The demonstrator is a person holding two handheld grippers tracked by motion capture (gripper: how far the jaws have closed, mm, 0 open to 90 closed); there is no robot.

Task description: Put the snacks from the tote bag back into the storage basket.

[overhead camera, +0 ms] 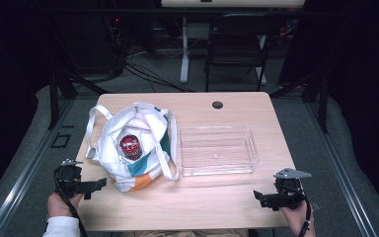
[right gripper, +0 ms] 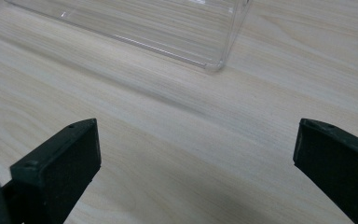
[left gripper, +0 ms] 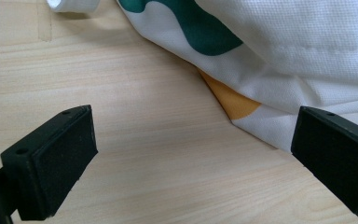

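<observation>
The light wooden table (overhead camera: pixel 217 202) carried two main things, side by side across its middle. On the left lay a white tote bag (overhead camera: pixel 133 148) with green and orange patches, slumped on its side with its mouth gaping and its white straps (overhead camera: pixel 93 129) trailing out toward the table's left edge. Inside that mouth sat a can with a red and white top (overhead camera: pixel 130 144), its label too small to read, though it looked like a tin of food. Just to the right of the bag, close but apparently not touching, stood a clear plastic tray (overhead camera: pixel 250 148), rectangular and with nothing in it. A small dark round disc (overhead camera: pixel 217 104) sat near the far edge of the table, well apart from everything. Down at the near left corner the left gripper (overhead camera: pixel 94 185) hovered low, held in the person's hand, pointing toward the bag's bottom end; in the left gripper view its jaws stood wide apart with bare wood between them, the bag's orange-patched corner (left gripper: pixel 233 100) just ahead and nothing gripped. At the near right corner the right gripper (overhead camera: pixel 260 197) was likewise spread wide and gripping nothing, and in the right gripper view the tray's near corner (right gripper: pixel 214 63) lay a little way beyond its jaws.
</observation>
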